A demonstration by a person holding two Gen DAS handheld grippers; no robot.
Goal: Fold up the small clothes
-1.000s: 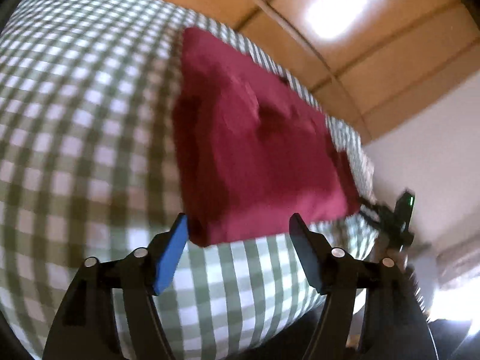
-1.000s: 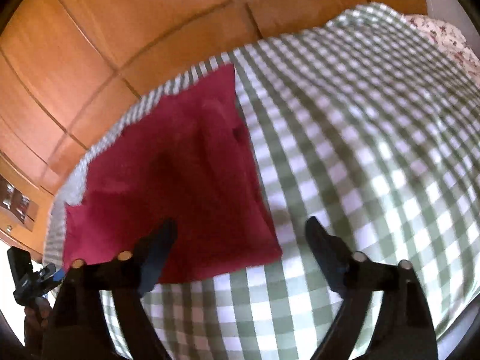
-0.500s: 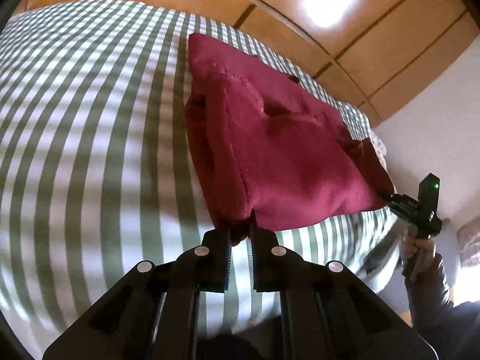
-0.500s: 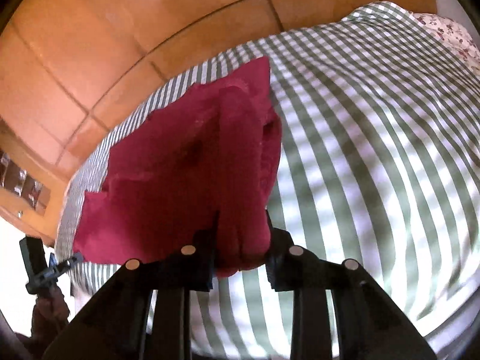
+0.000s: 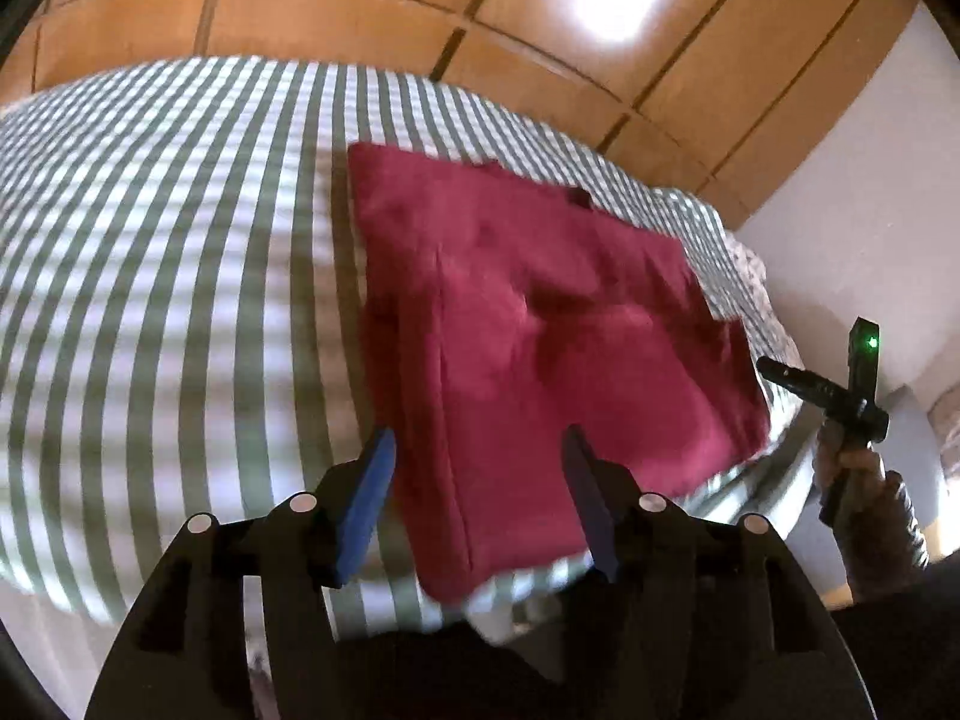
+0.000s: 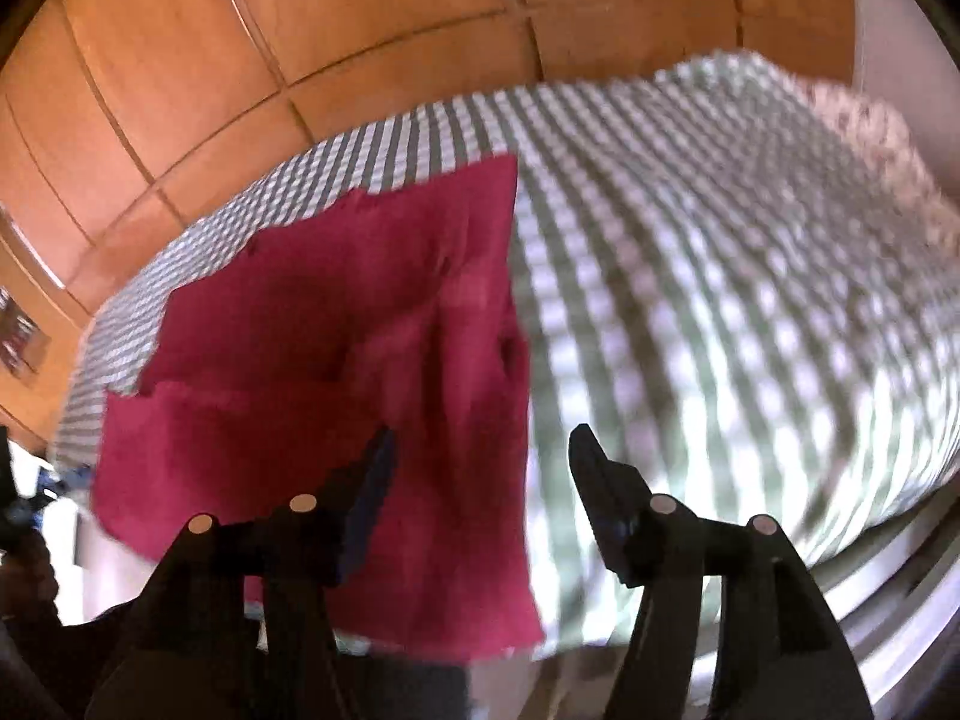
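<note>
A dark red garment (image 5: 540, 348) lies spread on the green-and-white checked bed cover (image 5: 180, 300), its near edge at the bed's front edge. My left gripper (image 5: 477, 456) is open and empty, its jaws straddling the garment's near left corner from above. The right gripper shows at the far right of this view (image 5: 840, 390). In the right wrist view the same garment (image 6: 336, 372) lies on the cover (image 6: 720, 330). My right gripper (image 6: 480, 456) is open and empty, over the garment's near right corner.
Orange wooden wardrobe panels (image 5: 420, 0) stand behind the bed. A white wall (image 5: 870, 210) is to the right. A floral fabric (image 6: 888, 138) lies at the bed's far right. The bed's front edge drops off just below both grippers.
Half a second ago both grippers were shut on the garment's near corners. Now both have opened and let go, and the garment has been drawn toward the bed's front edge.
</note>
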